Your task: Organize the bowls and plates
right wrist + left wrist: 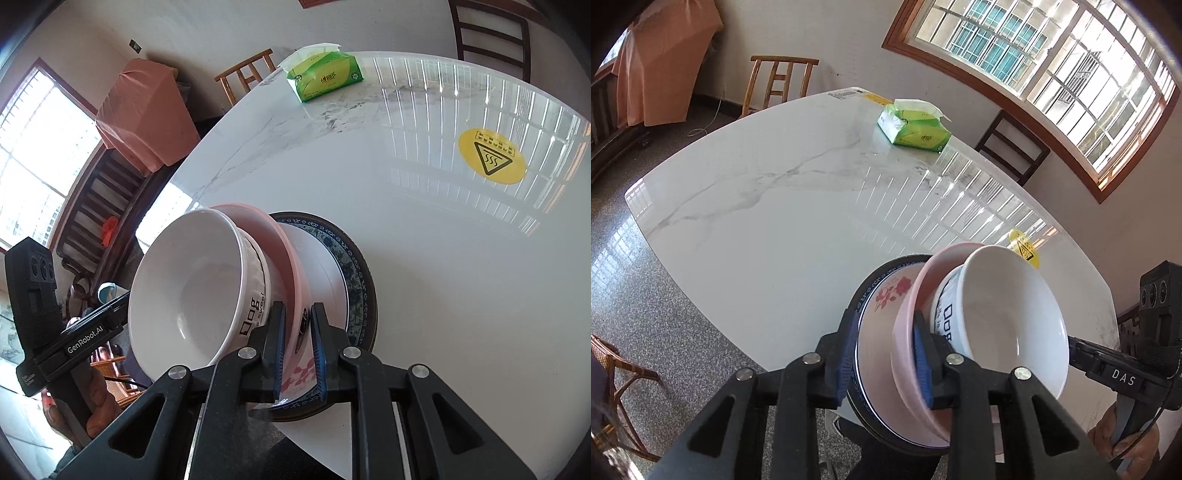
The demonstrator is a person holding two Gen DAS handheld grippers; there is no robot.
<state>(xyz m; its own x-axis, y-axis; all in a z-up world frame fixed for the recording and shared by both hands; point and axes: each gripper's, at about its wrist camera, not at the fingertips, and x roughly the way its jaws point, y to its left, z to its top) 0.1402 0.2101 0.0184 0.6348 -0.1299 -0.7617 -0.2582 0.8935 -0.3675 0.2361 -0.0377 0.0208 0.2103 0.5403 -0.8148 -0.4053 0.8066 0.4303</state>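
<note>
Only the right wrist view shows the whole yellow round sticker with its heat-warning triangle near the right edge of the tabletop; in the left wrist view the stack hides half of it, and that view alone shows the big barred window. Both views show a green tissue pack at the far edge. The stack sits at the near edge, partly out past it; whether its bottom plate lies flat on the surface cannot be told. From the bottom it is a dark-rimmed blue-patterned plate, a white dish with red flowers, a pink dish and a deep white bowl. Black letters on the bowl's outer wall read about "DOG", with a smaller line beside them that is only partly legible. The left tongs stand partly open, their blue pads straddling the rims of the plate, the flowered dish and the pink dish. The right tongs are nearly closed, pinching the rims of the pink and flowered dishes on the stack's other side. Seen from the left, the right unit bears "DAS"; seen from the right, the left unit bears "GenRobot.AI".
</note>
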